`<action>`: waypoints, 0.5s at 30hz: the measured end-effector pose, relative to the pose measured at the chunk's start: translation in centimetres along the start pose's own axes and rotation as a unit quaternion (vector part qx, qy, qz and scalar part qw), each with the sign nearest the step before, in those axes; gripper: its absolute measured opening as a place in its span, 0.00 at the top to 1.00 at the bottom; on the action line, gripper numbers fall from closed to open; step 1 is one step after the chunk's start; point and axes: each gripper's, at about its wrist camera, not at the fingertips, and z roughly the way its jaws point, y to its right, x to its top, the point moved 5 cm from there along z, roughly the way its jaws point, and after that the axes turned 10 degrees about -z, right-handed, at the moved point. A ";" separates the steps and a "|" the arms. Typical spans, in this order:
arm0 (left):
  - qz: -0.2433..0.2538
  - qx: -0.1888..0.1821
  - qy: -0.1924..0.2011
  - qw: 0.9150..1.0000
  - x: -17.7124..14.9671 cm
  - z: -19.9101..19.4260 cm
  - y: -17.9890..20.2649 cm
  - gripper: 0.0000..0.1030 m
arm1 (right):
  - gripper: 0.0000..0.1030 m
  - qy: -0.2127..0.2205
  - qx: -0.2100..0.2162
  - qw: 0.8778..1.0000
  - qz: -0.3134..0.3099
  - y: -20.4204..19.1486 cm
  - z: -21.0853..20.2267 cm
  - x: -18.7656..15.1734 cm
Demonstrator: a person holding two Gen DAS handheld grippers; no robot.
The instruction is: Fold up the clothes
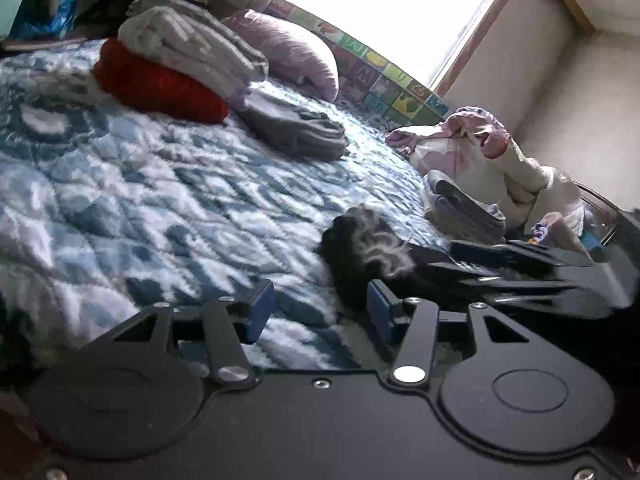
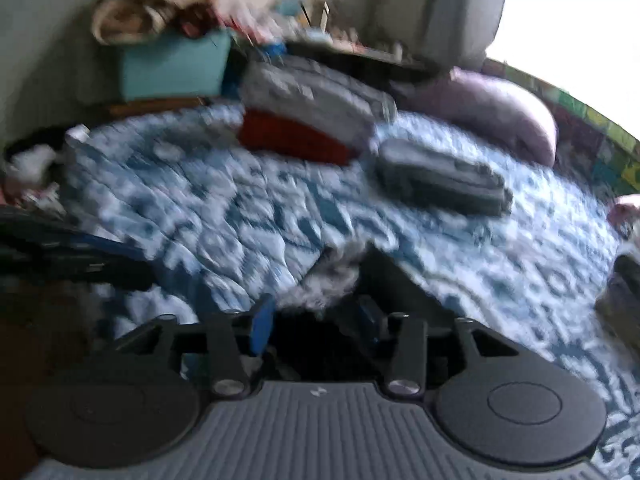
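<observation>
While the left tongs (image 1: pixel 320 312) gape empty, right tongs (image 2: pixel 316 320) pinch the black fluffy garment (image 1: pixel 360 244)

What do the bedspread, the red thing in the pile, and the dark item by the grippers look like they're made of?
Bedspread: quilted woven fabric, likely cotton or polyester, matte, with puffy stitched diamonds. Red item: probably a chunky knit or fleece, soft and ribbed-looking; blur leaves it open. Dark garment: fuzzy black fabric with a pale, fur-like wavy trim, possibly fleece or faux fur.
</observation>
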 end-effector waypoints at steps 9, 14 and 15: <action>0.148 -0.014 0.015 0.989 1.2 4.9 8.8 0.52 | 0.70 0.014 -0.092 0.990 0.105 11.3 -5.4 -5.8; 0.249 -0.007 0.001 0.968 0.5 10.2 12.5 0.52 | 0.70 0.023 -0.090 0.989 0.118 12.6 -3.1 -7.5; 0.263 -0.001 -0.004 0.965 0.3 11.2 12.6 0.52 | 0.70 0.027 -0.084 0.990 0.111 12.3 -2.6 -7.5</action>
